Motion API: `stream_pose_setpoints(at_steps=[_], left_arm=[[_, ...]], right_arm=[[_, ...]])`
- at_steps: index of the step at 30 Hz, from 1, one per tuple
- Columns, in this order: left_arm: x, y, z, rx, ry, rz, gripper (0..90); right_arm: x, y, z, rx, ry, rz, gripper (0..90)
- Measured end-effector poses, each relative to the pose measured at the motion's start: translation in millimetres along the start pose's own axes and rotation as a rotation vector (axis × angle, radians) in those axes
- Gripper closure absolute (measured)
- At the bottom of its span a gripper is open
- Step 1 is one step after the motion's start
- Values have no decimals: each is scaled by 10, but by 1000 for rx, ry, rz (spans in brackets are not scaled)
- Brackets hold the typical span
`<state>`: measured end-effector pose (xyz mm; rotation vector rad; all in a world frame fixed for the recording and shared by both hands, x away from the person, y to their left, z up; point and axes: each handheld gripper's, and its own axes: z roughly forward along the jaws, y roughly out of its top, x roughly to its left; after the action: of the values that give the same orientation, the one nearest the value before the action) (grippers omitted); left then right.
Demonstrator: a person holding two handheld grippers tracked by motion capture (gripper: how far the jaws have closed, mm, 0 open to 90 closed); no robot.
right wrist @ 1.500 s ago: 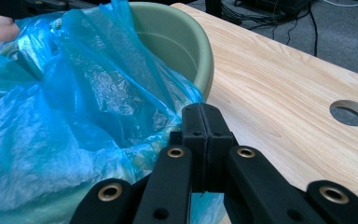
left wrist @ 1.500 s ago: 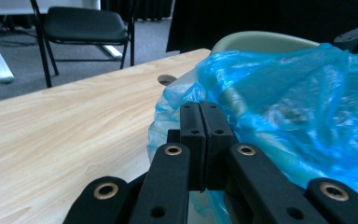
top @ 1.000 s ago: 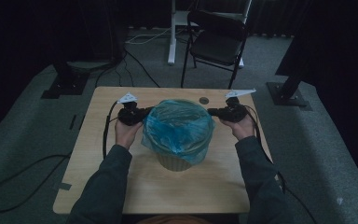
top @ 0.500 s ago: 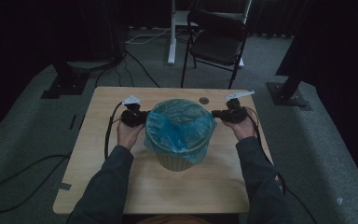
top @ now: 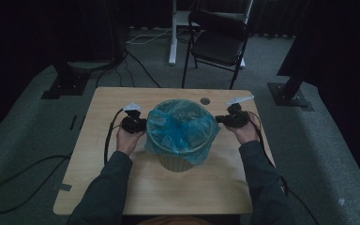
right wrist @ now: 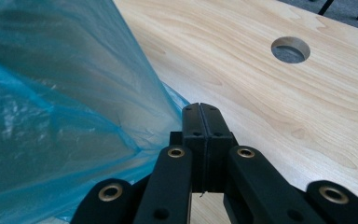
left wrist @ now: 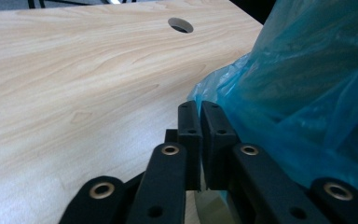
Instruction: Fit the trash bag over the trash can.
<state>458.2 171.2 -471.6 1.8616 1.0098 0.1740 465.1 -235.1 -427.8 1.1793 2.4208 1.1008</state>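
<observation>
I find the bin (top: pixel 178 159) upright at mid-table (top: pixel 98 187), long axis vertical, mouth up, blue bag (top: pixel 183 129) draped over its rim. My left gripper (left wrist: pixel 200 108) has just begun parting its jaws, a narrow gap, bag edge beside them. My right gripper (right wrist: pixel 200 109) is clamped on the bag's edge.

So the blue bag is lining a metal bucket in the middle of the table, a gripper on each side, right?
Not metal: the high view shows the blue bag lining a beige ribbed bin, mid-table, with the left gripper and right gripper either side.
</observation>
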Motion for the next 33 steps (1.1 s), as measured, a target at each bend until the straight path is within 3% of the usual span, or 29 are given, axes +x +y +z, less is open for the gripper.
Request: stream_pose_setpoints(at_steps=[1, 3, 5, 7, 11, 12, 18, 23, 25, 33], left_arm=[[10, -5, -28, -10, -1, -10, 809], [25, -11, -94, -32, -6, -21, 766], [29, -12, -132, -39, -6, -24, 743], [9, -11, -261, -65, -8, -16, 711], [-16, -9, -334, -82, -6, -12, 693], [-44, -6, -420, -104, -10, -8, 693], [-131, 16, -571, -135, -23, 12, 675], [-230, 87, -683, -146, -46, 60, 640], [-274, 118, -715, -142, -21, 84, 630], [-302, 183, -854, -197, -20, 89, 619]], right_arm=[[14, -11, -14, 1, 1, -12, 878], [31, -29, -69, -14, 2, -23, 791], [37, -38, -97, -25, -2, -24, 766], [74, -103, -259, -89, 10, -15, 715], [129, -146, -345, -97, 23, -35, 705], [129, -146, -345, -97, 23, -35, 704], [336, -179, -467, -124, 80, -92, 695], [447, -166, -458, -118, 103, -127, 694], [467, -165, -449, -122, 117, -134, 694], [506, -190, -364, -109, 134, -151, 702]])
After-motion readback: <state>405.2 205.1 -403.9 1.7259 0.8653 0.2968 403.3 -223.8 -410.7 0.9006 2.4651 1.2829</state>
